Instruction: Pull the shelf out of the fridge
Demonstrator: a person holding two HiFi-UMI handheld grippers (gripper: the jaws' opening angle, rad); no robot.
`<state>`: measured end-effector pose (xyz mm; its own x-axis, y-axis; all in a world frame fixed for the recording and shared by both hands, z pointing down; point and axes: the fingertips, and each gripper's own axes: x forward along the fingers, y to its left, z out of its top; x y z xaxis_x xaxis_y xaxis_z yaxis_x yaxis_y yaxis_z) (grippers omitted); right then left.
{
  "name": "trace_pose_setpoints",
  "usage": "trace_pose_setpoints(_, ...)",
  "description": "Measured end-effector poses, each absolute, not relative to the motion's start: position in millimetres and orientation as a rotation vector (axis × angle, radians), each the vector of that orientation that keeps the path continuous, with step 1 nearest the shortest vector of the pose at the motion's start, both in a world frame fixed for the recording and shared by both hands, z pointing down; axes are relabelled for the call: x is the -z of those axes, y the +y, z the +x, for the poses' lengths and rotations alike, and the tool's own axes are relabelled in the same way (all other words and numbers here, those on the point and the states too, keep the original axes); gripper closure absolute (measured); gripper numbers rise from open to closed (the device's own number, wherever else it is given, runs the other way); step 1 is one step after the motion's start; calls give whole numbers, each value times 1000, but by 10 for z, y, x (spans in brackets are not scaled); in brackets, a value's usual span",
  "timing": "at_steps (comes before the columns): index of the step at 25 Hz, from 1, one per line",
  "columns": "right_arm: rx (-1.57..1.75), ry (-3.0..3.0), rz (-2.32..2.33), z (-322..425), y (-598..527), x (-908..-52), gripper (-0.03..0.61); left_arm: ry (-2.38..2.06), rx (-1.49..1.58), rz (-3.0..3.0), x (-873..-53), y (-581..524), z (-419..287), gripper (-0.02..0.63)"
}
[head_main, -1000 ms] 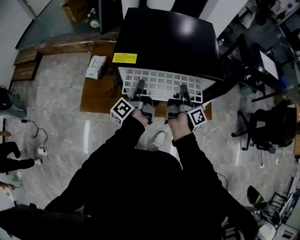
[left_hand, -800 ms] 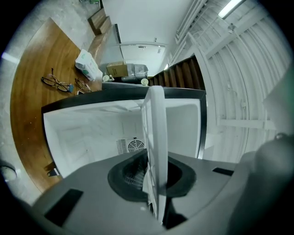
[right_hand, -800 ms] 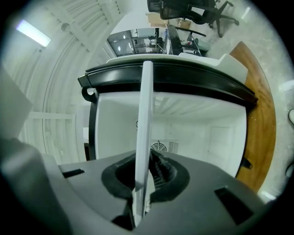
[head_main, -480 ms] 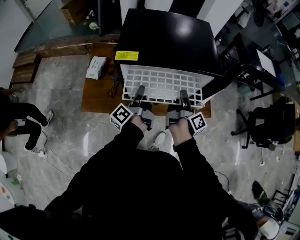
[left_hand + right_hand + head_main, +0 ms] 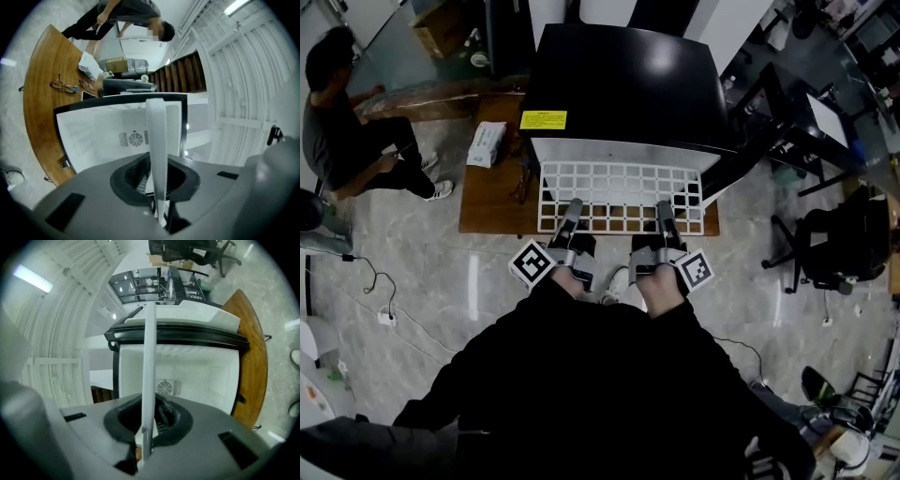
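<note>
Shelf extraction is under way and looking well advanced. The white wire shelf [image 5: 619, 192] is sticking far out of the black mini fridge [image 5: 628, 84], with most of its grid showing over the wooden table [image 5: 487, 211]. Its rear edge is still sitting under the fridge's front lip, so it is not free yet.

The left gripper [image 5: 573, 208] is pinching the shelf's front rim left of centre, jaws nearly together on the thin white bar. The right gripper [image 5: 664, 208] is doing the same right of centre. Both gripper views are showing the rim running edge-on between the pads, with the fridge's white interior lying open behind it.

What is remaining, as I am judging it, is drawing the last stretch clear of the opening while keeping both sides level.

Against a second ago, more rows of grid are showing, the grippers are sitting closer to the person's body, and both grips are holding unchanged. A seated bystander [image 5: 347, 103] is now appearing at upper left beside the table.
</note>
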<state>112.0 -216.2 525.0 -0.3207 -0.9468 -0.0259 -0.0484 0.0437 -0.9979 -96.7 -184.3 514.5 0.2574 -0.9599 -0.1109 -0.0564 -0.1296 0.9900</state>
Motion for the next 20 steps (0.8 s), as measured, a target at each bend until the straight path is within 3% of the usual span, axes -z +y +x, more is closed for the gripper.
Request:
trace_pose_setpoints(7, 1312, 1623, -1020, 1193, -1816, -4917, 551, -913, 959, 1612, -5143, -1475, -832, 569)
trace_pose_setpoints(13, 1276, 1664, -1009, 1229, -1661, -4697, 551, -824, 806, 1872, -5016, -1331, -708, 512)
trace_pose_setpoints(17, 1202, 1697, -982, 1266, -1594, -4501, 551, -763, 691, 2044, -4987, -1187, -583, 437)
trace_pose_setpoints(20, 1172, 1704, -968, 1279, -1533, -4434, 551, -729, 687, 2094, -4954, -1125, -550, 426)
